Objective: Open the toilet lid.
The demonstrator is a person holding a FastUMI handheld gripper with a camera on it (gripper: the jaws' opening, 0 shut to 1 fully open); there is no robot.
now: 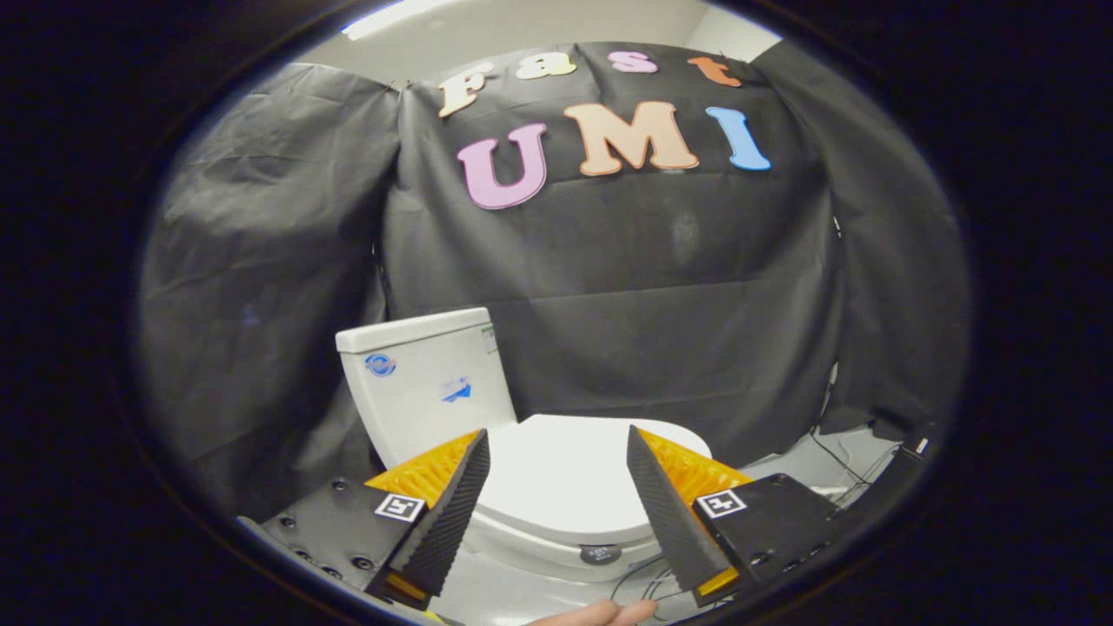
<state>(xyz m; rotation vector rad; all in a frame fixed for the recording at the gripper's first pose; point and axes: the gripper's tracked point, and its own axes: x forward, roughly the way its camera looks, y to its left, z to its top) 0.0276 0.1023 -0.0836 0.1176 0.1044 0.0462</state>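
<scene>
Gripper view: gripper spread wide, grasping nothing; shut toilet lid ahead at 12 o'clock, tank at 11. Approach step; next likely: hook lid's front edge, lift.

Nothing here can be read. The toilet tank, left of centre in the frame, carries a round blue sticker, a blue mark and a small label at its upper right corner, all too small to make out. Each of the fingers bears a square black-and-white marker tag, patterned without words.
</scene>
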